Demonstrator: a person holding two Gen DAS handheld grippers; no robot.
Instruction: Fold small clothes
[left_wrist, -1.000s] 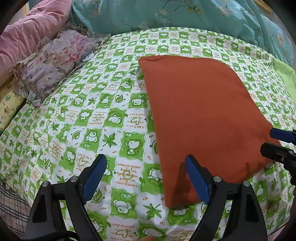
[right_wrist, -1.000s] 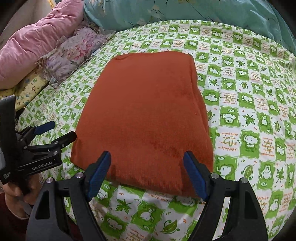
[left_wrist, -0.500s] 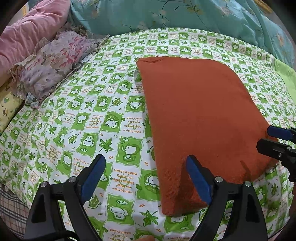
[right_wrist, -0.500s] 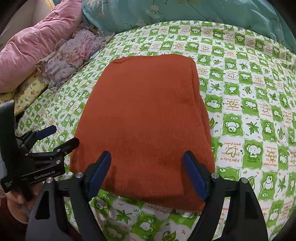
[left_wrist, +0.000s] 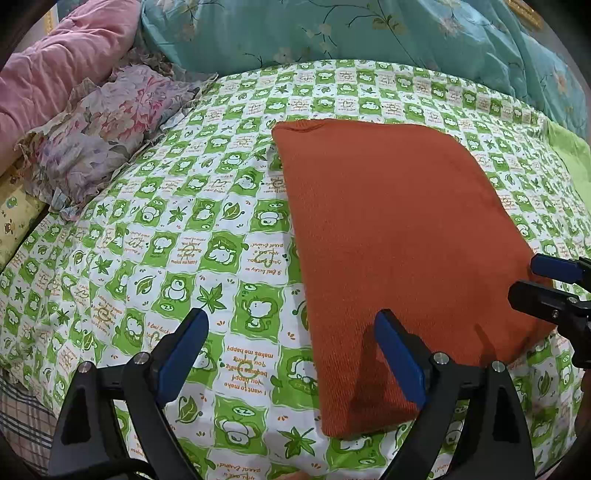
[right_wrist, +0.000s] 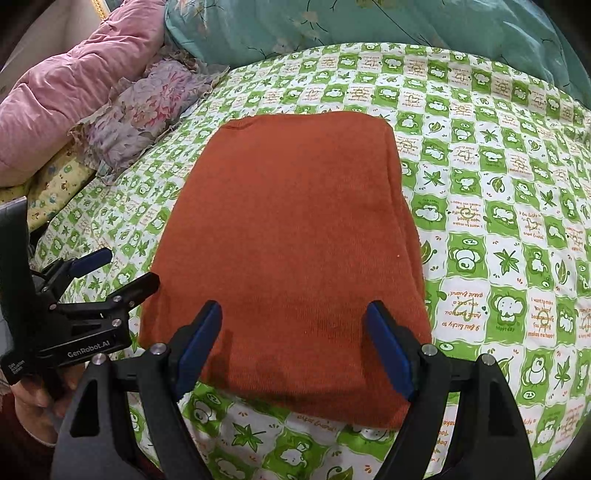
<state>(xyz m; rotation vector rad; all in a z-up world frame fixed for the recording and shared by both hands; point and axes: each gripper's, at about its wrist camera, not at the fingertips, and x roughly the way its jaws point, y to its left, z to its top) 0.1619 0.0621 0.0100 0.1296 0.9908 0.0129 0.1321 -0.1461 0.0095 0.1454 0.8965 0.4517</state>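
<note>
A rust-orange knit garment (left_wrist: 399, 240) lies folded into a flat rectangle on the green-and-white patterned bedsheet (left_wrist: 166, 229); it also shows in the right wrist view (right_wrist: 291, 251). My left gripper (left_wrist: 291, 350) is open and empty, low over the garment's near left corner, with its right finger above the cloth. My right gripper (right_wrist: 293, 343) is open and empty above the garment's near edge. Each gripper appears in the other's view, the right one (left_wrist: 546, 284) at the garment's right edge and the left one (right_wrist: 110, 273) at its left edge.
A pink quilt (left_wrist: 55, 62) and a floral pillow (left_wrist: 107, 125) lie at the left. A teal floral duvet (left_wrist: 369, 29) runs along the back. A yellow patterned cloth (left_wrist: 14, 218) and a plaid cloth (left_wrist: 22, 417) sit at the left bed edge.
Both grippers have drawn back slightly toward the near edge of the garment and stayed open. The garment has not moved.
</note>
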